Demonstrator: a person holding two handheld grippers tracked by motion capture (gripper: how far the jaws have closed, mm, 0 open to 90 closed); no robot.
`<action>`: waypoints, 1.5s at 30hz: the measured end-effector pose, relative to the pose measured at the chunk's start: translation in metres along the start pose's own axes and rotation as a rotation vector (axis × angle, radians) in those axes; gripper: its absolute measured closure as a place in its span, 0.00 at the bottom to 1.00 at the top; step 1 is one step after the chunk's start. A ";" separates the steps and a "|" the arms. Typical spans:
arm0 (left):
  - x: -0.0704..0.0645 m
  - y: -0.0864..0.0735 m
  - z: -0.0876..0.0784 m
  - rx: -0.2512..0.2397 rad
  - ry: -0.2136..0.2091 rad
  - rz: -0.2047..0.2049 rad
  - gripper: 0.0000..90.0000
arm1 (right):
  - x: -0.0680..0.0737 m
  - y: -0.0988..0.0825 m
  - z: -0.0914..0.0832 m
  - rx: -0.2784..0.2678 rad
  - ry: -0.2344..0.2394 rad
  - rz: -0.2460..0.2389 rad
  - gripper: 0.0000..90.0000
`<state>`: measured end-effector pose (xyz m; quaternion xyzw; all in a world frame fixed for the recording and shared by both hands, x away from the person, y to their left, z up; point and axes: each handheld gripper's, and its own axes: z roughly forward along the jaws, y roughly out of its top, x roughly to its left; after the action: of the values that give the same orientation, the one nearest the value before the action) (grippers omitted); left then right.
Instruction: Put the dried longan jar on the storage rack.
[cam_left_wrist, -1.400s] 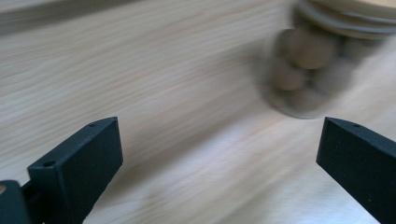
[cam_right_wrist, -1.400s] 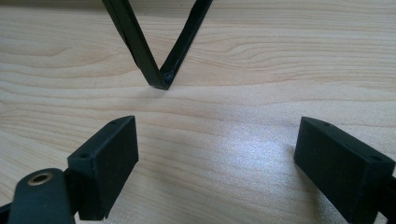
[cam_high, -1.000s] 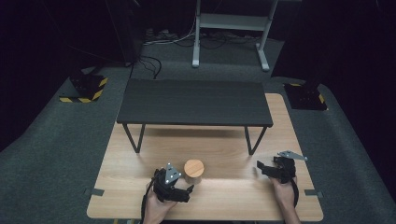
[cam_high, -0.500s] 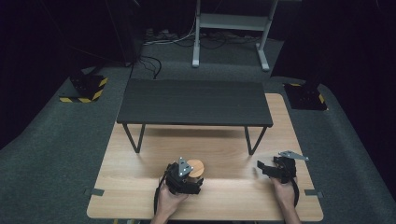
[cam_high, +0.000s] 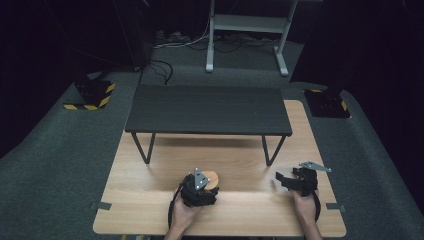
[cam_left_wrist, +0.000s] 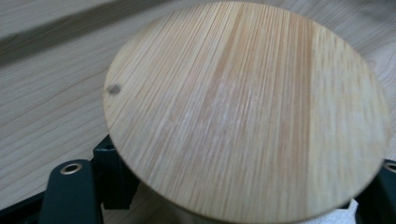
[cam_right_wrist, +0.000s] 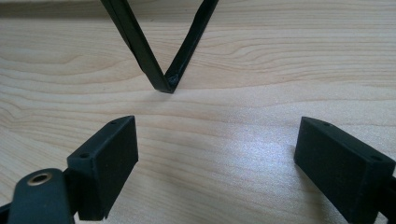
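The black bench spans the far half of the wooden table, and only its thin V-shaped legs break the open passage beneath it. Near the front edge, a round wooden lid stands directly before the left gripper (the jaws flank it). Bare tabletop lies between the right gripper's spread jaws.

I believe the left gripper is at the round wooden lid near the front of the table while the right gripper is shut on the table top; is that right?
Not quite: the right gripper is open, its jaws spread wide over bare wood before the shelf's V-shaped leg, as the right gripper view shows. The left gripper is indeed at the round wooden lid near the front of the table.
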<state>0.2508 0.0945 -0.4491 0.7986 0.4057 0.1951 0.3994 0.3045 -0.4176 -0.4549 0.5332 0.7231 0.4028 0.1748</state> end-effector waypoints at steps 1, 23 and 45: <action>-0.001 -0.001 0.000 -0.003 0.003 0.001 0.28 | 0.000 0.000 0.000 0.001 -0.001 -0.001 0.14; 0.011 0.052 -0.048 -0.061 -0.008 0.000 0.28 | -0.001 0.000 0.000 -0.003 0.003 0.004 0.14; 0.040 0.150 -0.099 -0.150 -0.072 0.041 0.28 | -0.003 -0.001 0.000 -0.008 0.011 0.013 0.14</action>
<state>0.2854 0.1218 -0.2705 0.7811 0.3588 0.2045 0.4684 0.3047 -0.4207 -0.4563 0.5349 0.7191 0.4096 0.1704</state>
